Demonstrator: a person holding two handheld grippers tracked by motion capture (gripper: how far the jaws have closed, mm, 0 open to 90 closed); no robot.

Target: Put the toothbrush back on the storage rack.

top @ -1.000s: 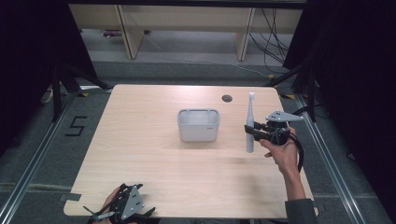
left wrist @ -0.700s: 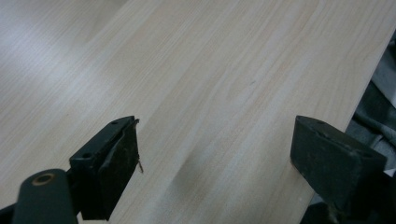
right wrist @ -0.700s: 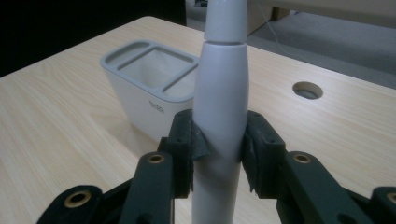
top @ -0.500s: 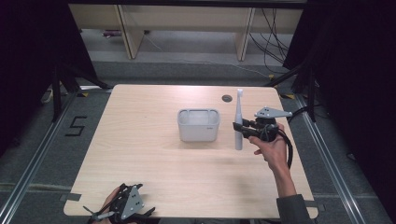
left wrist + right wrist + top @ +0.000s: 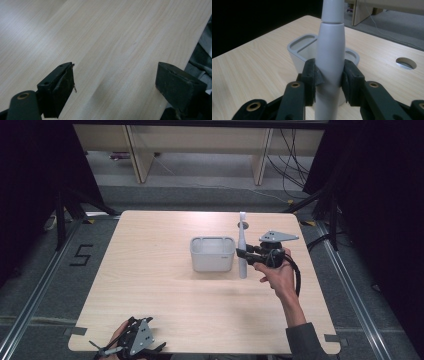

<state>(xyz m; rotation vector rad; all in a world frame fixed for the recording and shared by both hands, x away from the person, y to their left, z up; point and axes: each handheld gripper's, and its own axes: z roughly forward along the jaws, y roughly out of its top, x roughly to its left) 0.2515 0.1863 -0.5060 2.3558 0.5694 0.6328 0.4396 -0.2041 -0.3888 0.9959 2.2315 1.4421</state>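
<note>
- While the person's right hand (image 5: 280, 275) reaches in over the pale wooden counter (image 5: 150, 285), the right tongs (image 5: 243, 254) are clamped on a tall white electric toothbrush (image 5: 242, 251), held upright.
- Seen from the high view, the toothbrush stands just beside the right side of a small grey holder (image 5: 213, 254) near the middle of the counter. I cannot tell whether its base touches the wood or hangs just above it.
- In the right gripper view, the two black jaws press on either side of the toothbrush body (image 5: 330, 60), at its widest part. That grip likely keeps it vertical so it can go down into the holder.
- The holder (image 5: 298, 48) sits right behind the toothbrush in that view. It has a narrow slot along one side and a larger compartment. Both look empty as far as can be seen, though the toothbrush blocks much of the inside.
- The brush head is cut off at the top of the right gripper view, and in the high view it is too small to make out bristles.
- The left tongs (image 5: 131, 343) rest at the near left edge of the counter, well apart from the work. In the left gripper view their jaws stand wide apart over bare wood (image 5: 112, 50), holding nothing.
- A round cable hole (image 5: 406, 63) lies in the counter beyond the holder.
</note>
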